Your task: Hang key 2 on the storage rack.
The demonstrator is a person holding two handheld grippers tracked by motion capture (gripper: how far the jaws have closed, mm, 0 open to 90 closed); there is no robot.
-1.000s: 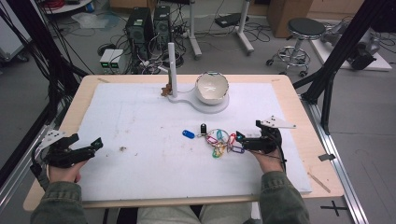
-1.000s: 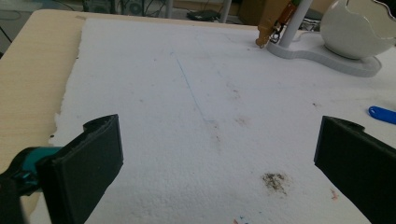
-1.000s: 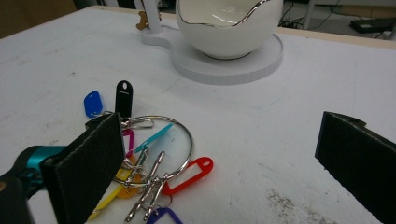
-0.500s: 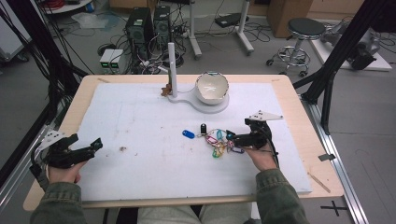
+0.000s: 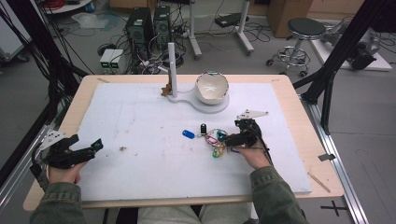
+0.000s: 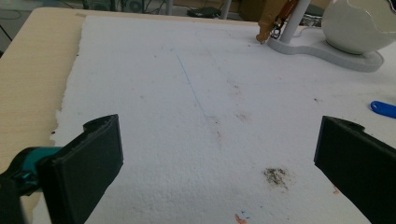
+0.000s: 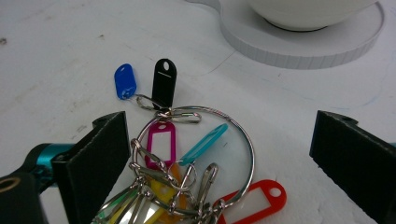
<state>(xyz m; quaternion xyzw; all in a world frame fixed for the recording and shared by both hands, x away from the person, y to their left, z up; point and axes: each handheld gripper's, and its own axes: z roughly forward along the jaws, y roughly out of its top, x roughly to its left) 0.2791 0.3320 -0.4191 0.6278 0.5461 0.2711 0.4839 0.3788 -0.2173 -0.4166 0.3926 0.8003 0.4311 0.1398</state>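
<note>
A bunch of keyring tags (image 5: 215, 141) lies on the white foam board (image 5: 140, 121), right of centre. The right gripper view shows a large metal ring (image 7: 247, 140) with magenta (image 7: 162, 143), cyan (image 7: 203, 143), red (image 7: 254, 196) and black (image 7: 164, 84) tags; a blue tag (image 7: 125, 81) lies beside the black one. My right gripper (image 7: 222, 128) is open and low over the board, one jaw on each side of the ring, gripping nothing. Near the board's left front edge, my left gripper (image 5: 91, 147) rests open with nothing between its jaws (image 6: 217, 140).
A white bowl (image 5: 211, 87) sits on a white stand base (image 5: 187, 100) with an upright post (image 5: 172, 65) at the back centre. A small brown object (image 5: 165, 90) hangs by the post. A dark smudge (image 6: 276, 174) marks the foam ahead of the left gripper.
My right gripper has moved left and turned onto the key bunch, so its jaws now straddle the ring. The left gripper has stayed put.
</note>
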